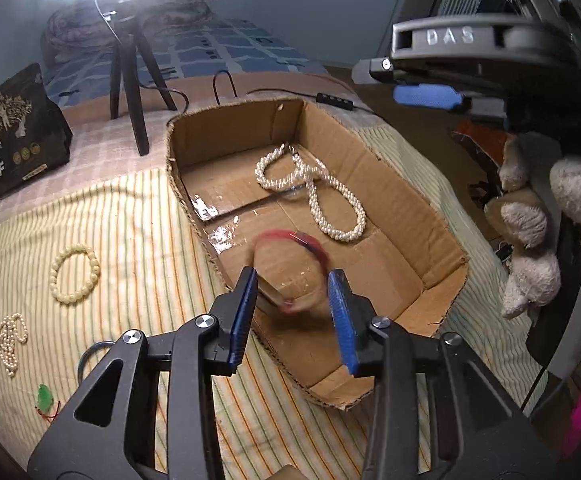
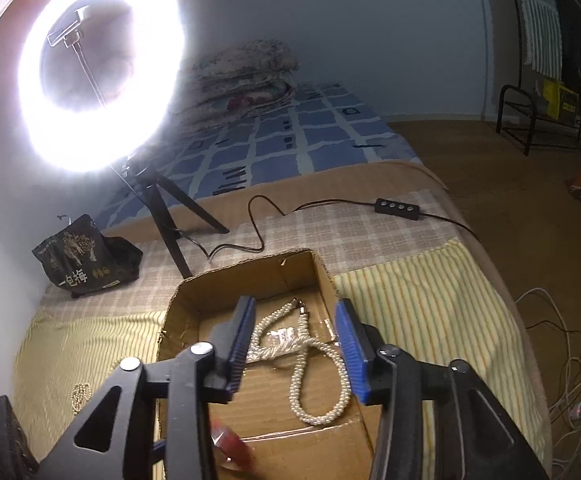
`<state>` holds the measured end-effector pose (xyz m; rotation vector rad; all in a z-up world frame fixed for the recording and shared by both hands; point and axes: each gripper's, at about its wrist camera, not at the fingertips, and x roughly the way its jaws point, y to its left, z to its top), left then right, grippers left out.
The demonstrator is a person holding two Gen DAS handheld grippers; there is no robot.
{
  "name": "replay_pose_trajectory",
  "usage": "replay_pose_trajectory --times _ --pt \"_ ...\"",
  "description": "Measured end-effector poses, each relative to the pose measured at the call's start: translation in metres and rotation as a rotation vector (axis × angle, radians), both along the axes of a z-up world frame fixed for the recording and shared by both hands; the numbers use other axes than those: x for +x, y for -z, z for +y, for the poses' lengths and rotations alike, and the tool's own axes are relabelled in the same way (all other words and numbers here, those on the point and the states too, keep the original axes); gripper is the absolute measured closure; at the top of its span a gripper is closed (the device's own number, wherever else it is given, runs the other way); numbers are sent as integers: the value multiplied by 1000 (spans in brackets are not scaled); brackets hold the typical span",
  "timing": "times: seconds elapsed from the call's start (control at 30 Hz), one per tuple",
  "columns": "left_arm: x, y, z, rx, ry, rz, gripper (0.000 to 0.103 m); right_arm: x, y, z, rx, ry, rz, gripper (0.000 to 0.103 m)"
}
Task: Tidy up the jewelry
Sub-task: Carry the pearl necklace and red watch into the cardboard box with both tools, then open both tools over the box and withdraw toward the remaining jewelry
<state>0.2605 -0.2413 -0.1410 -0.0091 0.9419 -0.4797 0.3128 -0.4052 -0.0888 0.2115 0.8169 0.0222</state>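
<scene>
The left tongs (image 1: 292, 300) stand apart over the near end of the cardboard box (image 1: 442, 236), with a blurred red bangle (image 1: 294, 238) between and just beyond the blue pads, no pad pressing on it. The right tongs (image 2: 296, 344) are also apart, above the same cardboard box (image 2: 226, 280), framing the pearl necklace (image 2: 322, 384) that lies looped on the box floor; nothing is gripped.

Only the left wrist view shows the whole bangle and the pieces outside the box: a cream bead bracelet (image 1: 75, 273) at middle left on the striped bedspread (image 1: 130, 216), a small pearl strand (image 1: 10, 340) below it, and a green pendant (image 1: 45, 397) at lower left. It also shows the right tongs (image 1: 426, 94) at upper right and plush toys (image 1: 530, 240) at the right edge. In the right wrist view the bangle (image 2: 230, 444) is only a red smear at the bottom.

Only the right wrist view shows the full ring light (image 2: 102, 68) on its tripod, its cable switch (image 2: 400, 209) and the floor cables (image 2: 570, 360) at right.

The box walls rise on all sides; the bedspread to its left lies open, and a dark snack bag (image 1: 14, 140) sits behind it.
</scene>
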Motion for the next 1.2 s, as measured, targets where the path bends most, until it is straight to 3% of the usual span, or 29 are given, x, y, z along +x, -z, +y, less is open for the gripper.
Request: replay_pose_trajectory --times 0.37,0.77,0.8,0.87,1.2 --pt "-16 -29 30 -14 -35 -56 66 -24 -16 2 -51 -1 -14 43" --pt "-41 -62 94 50 -92 -166 66 -66 -33 7 -37 24 -75 37" --pt "-42 -65 102 60 -99 -173 60 -69 -34 10 -36 21 -82 35" --pt "-46 -69 118 70 -114 -193 52 -77 -38 19 -43 4 -104 31" --pt "-55 -76 202 102 -218 -185 52 -106 -41 81 -69 -166 -132 10"
